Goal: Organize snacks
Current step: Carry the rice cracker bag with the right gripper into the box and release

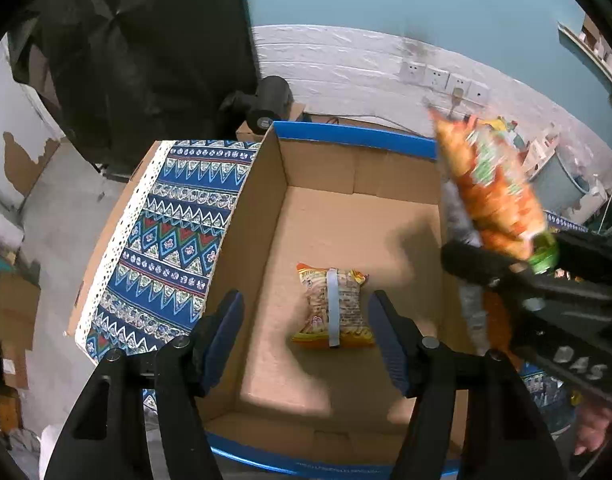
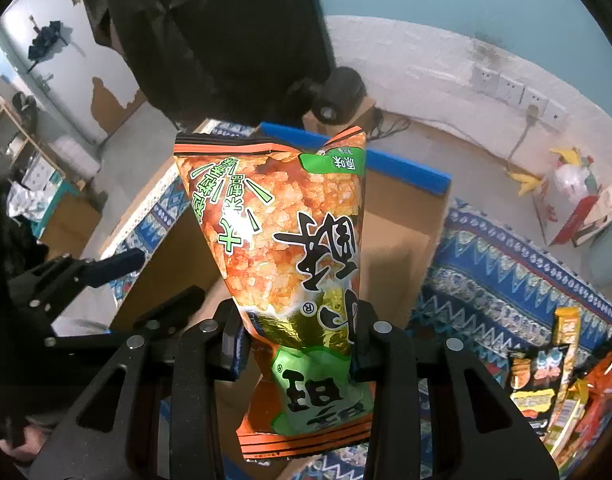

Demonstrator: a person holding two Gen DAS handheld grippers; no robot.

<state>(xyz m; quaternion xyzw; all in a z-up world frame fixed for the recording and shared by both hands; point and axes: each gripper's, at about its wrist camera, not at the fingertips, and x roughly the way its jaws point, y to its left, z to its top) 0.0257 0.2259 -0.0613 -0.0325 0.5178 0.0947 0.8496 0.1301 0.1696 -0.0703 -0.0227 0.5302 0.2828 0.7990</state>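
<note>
Orange snack bag marked ® pinched by right gripper; left gripper spread.

The left wrist view looks steeply down from just above the cardboard box, its own fingers framing the lower edge and the box floor filling the centre; it faces the white wall with sockets; the right gripper enters at its right edge, somewhat blurred. The right wrist view looks forward and down from close behind the orange snack bag, which blocks most of the middle; the left gripper shows at its left. Both views share the box, the patterned cloth, the black device and apparently the same wall.
</note>
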